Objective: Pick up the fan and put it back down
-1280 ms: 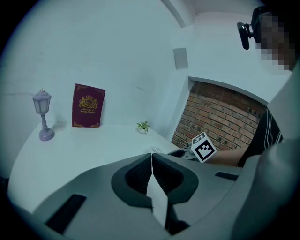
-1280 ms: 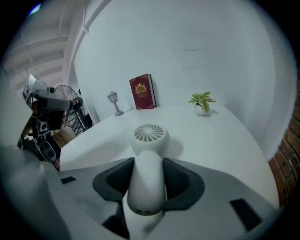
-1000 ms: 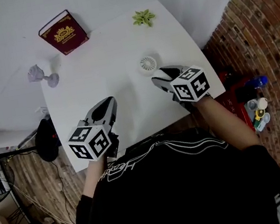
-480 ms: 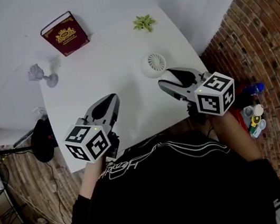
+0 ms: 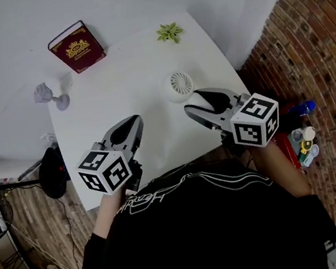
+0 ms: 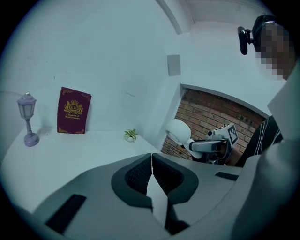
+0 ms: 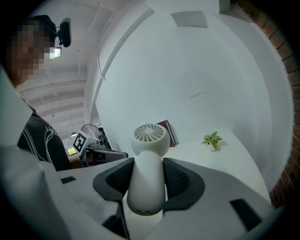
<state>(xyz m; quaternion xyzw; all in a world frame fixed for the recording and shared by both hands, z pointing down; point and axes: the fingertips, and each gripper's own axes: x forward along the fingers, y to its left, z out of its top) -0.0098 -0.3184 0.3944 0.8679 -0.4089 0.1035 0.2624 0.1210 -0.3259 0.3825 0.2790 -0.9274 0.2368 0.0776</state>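
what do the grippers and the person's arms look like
The left gripper and right gripper both have light grey curved shells that narrow to dark, ribbed pads. Each has a white cube with black square markers at the back. The person wears a black top with a thin white line print, and its sleeves stop short of the wrists.

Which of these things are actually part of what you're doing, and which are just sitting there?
In use: small white handheld fan, clamped between the jaws of the right gripper.

Lying about: dark red hardback book; small green potted plant; lilac lantern ornament; left gripper, jaws together, empty.
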